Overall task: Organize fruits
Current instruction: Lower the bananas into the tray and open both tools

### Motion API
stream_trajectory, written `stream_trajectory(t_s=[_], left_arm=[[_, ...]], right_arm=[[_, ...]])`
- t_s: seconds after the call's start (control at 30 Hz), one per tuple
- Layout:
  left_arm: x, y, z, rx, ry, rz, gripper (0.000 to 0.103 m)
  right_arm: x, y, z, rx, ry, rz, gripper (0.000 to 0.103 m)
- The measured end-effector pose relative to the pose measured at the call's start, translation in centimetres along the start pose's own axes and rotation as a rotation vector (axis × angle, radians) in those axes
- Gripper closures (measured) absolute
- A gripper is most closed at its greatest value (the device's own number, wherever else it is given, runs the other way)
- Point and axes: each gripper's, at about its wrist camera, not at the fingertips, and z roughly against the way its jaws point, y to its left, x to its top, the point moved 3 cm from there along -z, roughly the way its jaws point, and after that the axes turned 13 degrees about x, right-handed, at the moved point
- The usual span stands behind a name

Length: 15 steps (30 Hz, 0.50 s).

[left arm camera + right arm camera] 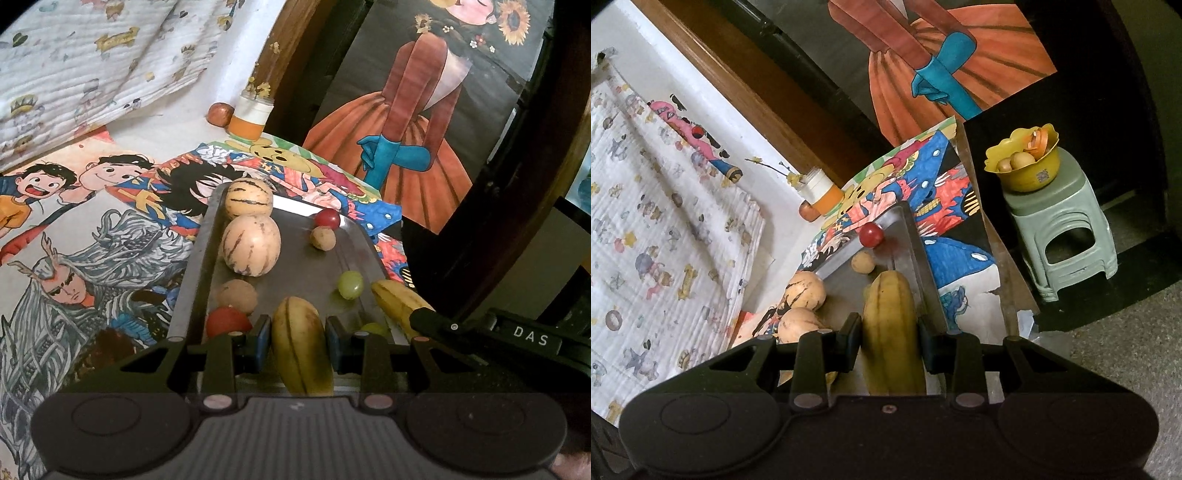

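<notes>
A metal tray [207, 236] lies on drawing-covered paper. On it are two striped pale melons [249, 199], [252, 245], two brown walnuts [236, 297], [323, 238], a red grape [327, 218], a green grape [350, 284] and a red fruit [227, 320]. My left gripper [297, 338] is shut on a yellow starfruit [301, 347] above the tray's near end. My right gripper [888, 338] is shut on a second yellow starfruit [890, 332], which also shows in the left wrist view [395, 301]. The tray [916, 251] lies below it.
An orange-and-white jar [251, 116] with dried flowers and a reddish fruit [220, 114] stand beyond the tray. A patterned white cloth [665, 221] lies left. A yellow bowl [1023, 162] of fruit sits on a green stool [1067, 229] on the floor to the right.
</notes>
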Motion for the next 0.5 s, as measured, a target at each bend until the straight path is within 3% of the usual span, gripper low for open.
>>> stream_trajectory(t_s=[0.5], left_arm=[[-0.15, 0.32, -0.09, 0.011, 0.001, 0.008, 0.068]], right_arm=[[-0.6, -0.75, -0.36, 0.012, -0.014, -0.063, 0.068]])
